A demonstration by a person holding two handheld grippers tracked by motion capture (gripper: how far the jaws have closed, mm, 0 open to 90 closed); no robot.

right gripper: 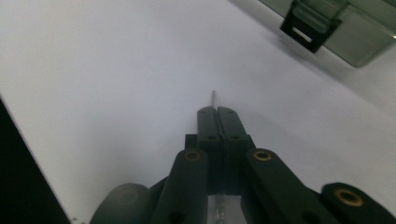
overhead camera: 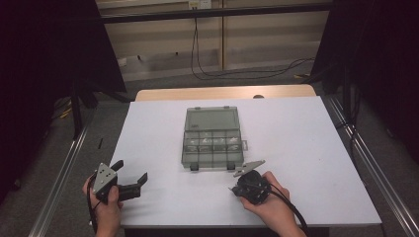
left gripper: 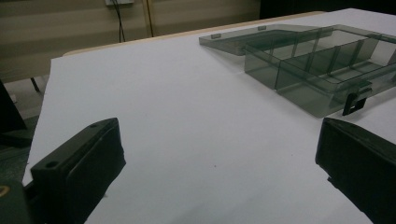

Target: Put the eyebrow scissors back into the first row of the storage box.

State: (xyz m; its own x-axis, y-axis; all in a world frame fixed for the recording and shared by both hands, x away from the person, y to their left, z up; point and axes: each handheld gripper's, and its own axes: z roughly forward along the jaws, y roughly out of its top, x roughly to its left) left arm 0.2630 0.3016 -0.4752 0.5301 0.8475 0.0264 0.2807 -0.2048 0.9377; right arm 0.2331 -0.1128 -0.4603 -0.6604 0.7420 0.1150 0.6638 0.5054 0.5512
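The right gripper (right gripper: 217,110) had its jaws pressed together on a thin metal pin (right gripper: 213,97), whose tip poked out just past the jaw tips; what kind of pin it was could not be told. In the high view this gripper (overhead camera: 236,180) sat near the front edge of the table (overhead camera: 306,148), just near and slightly right of the grey compartment box (overhead camera: 212,143). The box lay up and to the left of the jaws, so the pin's long axis, running along the jaws, pointed roughly toward the box's near right corner and its black latch (right gripper: 306,23). The right hand was clearly the nearer one to the box.

The left gripper (overhead camera: 129,181) rested well apart at the near left, its jaws spread wide and holding nothing, with the box far to its right.

By count: one box, lid (overhead camera: 211,119) folded open toward the far side, two latches on its near wall, two grippers, one pin held. Small pale pieces lay in the middle row of compartments, too small to count.
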